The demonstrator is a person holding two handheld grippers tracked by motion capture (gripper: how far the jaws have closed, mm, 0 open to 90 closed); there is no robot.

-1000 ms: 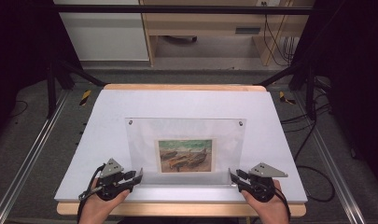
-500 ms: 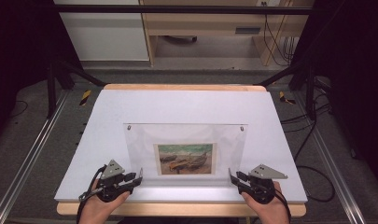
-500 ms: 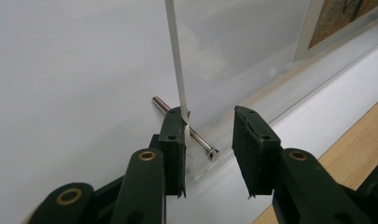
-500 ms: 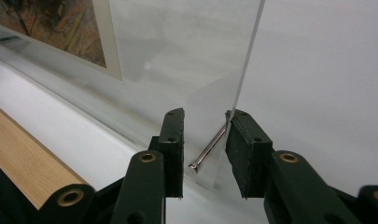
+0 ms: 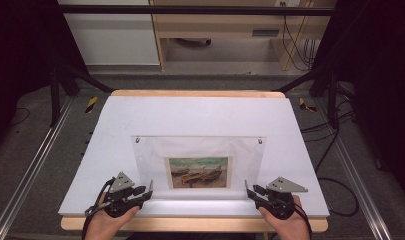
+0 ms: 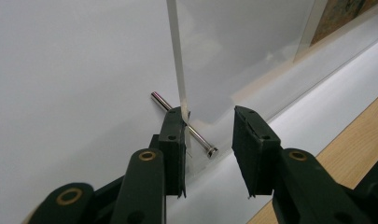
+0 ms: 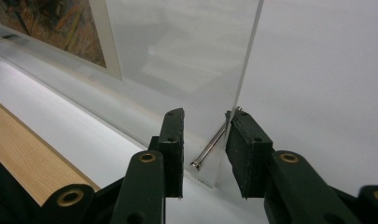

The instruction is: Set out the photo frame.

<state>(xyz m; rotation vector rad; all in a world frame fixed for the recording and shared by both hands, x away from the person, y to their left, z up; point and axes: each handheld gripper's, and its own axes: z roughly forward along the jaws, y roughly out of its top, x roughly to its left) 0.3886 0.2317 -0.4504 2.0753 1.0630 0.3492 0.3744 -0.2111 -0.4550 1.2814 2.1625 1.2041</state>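
A clear acrylic picture frame (image 5: 200,147) holding a small print of boats (image 5: 199,172) rests on the white tabletop (image 5: 200,112). My left gripper (image 5: 149,188) is at its lower left corner and my right gripper (image 5: 247,188) at its lower right corner. In the left gripper view the open gripper (image 6: 210,119) straddles a steel pin (image 6: 201,141) that passes through the panel's edge (image 6: 176,56); the left jaw touches that edge. In the right gripper view the open gripper (image 7: 204,119) straddles the matching pin (image 7: 210,148) by the panel (image 7: 186,51).
A wooden strip (image 5: 190,224) runs along the table's front edge. Aluminium rails (image 5: 35,165) flank the table on both sides. Cables (image 5: 335,150) lie on the floor at the right. A cabinet (image 5: 115,35) and a wooden bench stand behind the table.
The frame's top edge and the print have shifted toward the front of the table. Both grippers stay at the lower corners, barely moved.
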